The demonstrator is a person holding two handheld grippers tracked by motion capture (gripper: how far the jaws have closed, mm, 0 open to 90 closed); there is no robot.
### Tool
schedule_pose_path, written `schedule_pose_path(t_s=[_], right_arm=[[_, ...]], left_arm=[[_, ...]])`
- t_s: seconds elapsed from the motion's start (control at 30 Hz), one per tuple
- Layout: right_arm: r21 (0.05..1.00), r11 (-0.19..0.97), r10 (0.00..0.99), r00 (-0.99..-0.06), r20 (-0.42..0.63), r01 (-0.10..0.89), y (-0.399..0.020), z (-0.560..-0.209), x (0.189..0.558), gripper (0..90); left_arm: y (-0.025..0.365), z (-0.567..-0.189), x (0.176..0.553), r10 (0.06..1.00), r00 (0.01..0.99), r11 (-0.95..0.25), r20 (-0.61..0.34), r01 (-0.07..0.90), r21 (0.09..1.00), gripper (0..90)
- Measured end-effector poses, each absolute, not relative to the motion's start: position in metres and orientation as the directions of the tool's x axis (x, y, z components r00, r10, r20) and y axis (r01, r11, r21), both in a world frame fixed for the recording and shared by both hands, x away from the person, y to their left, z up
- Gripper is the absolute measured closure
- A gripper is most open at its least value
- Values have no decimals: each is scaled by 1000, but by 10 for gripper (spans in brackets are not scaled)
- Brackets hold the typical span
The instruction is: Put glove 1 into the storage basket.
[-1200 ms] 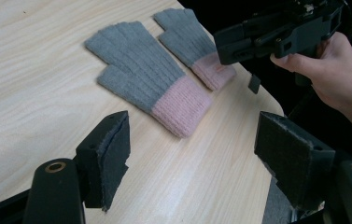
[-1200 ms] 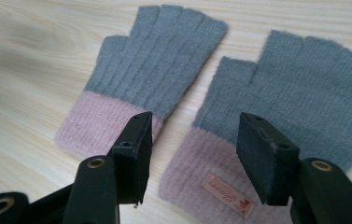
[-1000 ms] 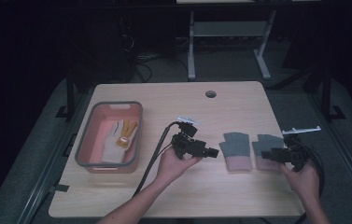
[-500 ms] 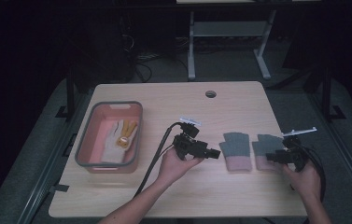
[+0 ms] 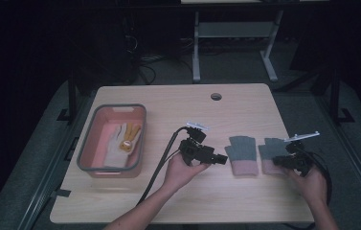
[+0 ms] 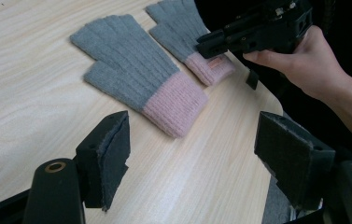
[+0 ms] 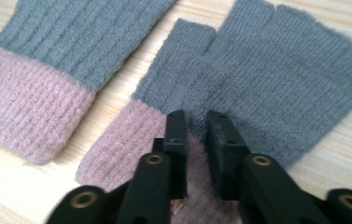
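Pale wood tabletop carries the work; nearest, the right gripper has just been closing, its jaws pinching a fold of the right glove near its pink cuff, likely to lift it; the left gripper waits open and empty beside the left glove; farther left, a pink bin holds other gloves.

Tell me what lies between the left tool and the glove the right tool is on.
In the high view, the other grey-and-pink glove lies flat between the left tool and the right tool's glove, with bare table around it.
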State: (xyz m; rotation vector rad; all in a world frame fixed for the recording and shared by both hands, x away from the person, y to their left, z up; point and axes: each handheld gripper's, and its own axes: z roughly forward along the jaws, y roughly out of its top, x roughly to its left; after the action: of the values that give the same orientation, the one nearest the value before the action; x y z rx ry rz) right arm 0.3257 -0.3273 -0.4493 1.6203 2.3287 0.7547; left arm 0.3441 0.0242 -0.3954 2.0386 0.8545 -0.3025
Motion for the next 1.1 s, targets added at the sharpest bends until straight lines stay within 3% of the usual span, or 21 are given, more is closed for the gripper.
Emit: schedule_pose_path(t_s=[0.43, 0.83, 1.1], right_arm=[[517, 224, 930, -340, 141, 826, -326, -435, 321, 839], [611, 268, 900, -420, 118, 745, -308, -401, 316, 838], [622, 289, 877, -462, 133, 728, -283, -399, 318, 837]], left_arm=[[29, -396, 345, 464, 728, -366, -505, 676, 639, 265], [31, -396, 345, 472, 727, -365, -499, 677, 640, 265], [33, -396, 346, 481, 726, -359, -491, 675, 645, 265]])
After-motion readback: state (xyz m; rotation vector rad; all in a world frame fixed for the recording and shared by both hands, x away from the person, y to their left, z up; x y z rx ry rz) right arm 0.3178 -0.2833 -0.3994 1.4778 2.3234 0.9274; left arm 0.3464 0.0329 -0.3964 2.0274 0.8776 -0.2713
